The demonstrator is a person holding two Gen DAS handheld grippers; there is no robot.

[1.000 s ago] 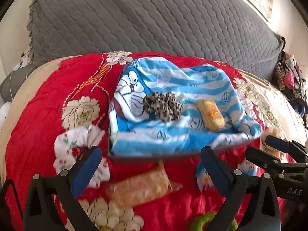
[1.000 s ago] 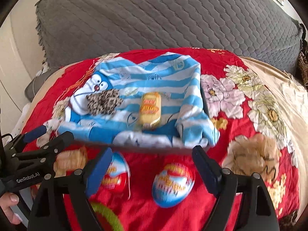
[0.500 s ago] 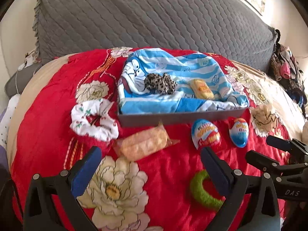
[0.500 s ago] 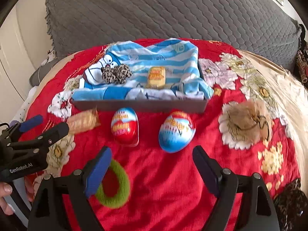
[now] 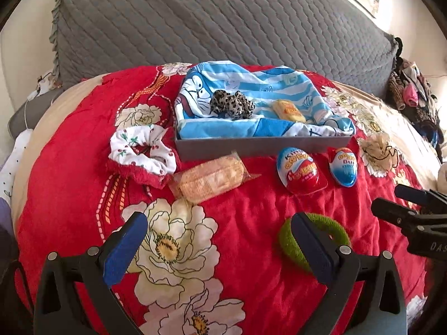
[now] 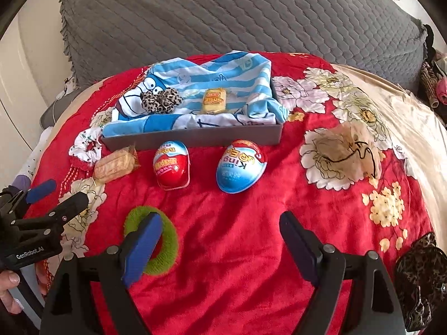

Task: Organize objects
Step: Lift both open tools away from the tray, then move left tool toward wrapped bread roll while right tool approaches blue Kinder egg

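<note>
The grey tray (image 5: 259,146), lined with a blue-and-white striped cartoon cloth (image 5: 268,89), sits on the red floral blanket (image 5: 245,215) in front of a grey quilted cushion (image 5: 212,19). Inside the tray, on the cloth, lie a leopard-print scrunchie (image 5: 232,106) toward its left end and a small yellow wrapped snack (image 5: 289,110) to the right of that.

Just before the tray's front wall, two egg-shaped chocolate packs stand side by side: a red-and-white one (image 6: 171,164) and, to its right, a blue-and-white one (image 6: 241,164), slightly apart from each other. Left of the red egg, near the tray's front left corner, lies a clear-wrapped biscuit pack (image 5: 211,177). Beside the tray's left end rests a white floral scrunchie (image 5: 141,150). Right of the tray, well apart from it, a beige sheer scrunchie (image 6: 346,153) lies on a printed flower. Nearer the cameras than the eggs lies a green fuzzy scrunchie (image 6: 164,243).

The left gripper (image 5: 218,248) hangs above the blanket with its jaws spread wide and nothing between them; its right finger overlaps the green scrunchie in view, though contact cannot be told. The right gripper (image 6: 220,245) is likewise spread wide and empty, its left finger in front of the same green scrunchie. A dark leopard-print fabric (image 6: 419,273) lies at the blanket's right edge.
</note>
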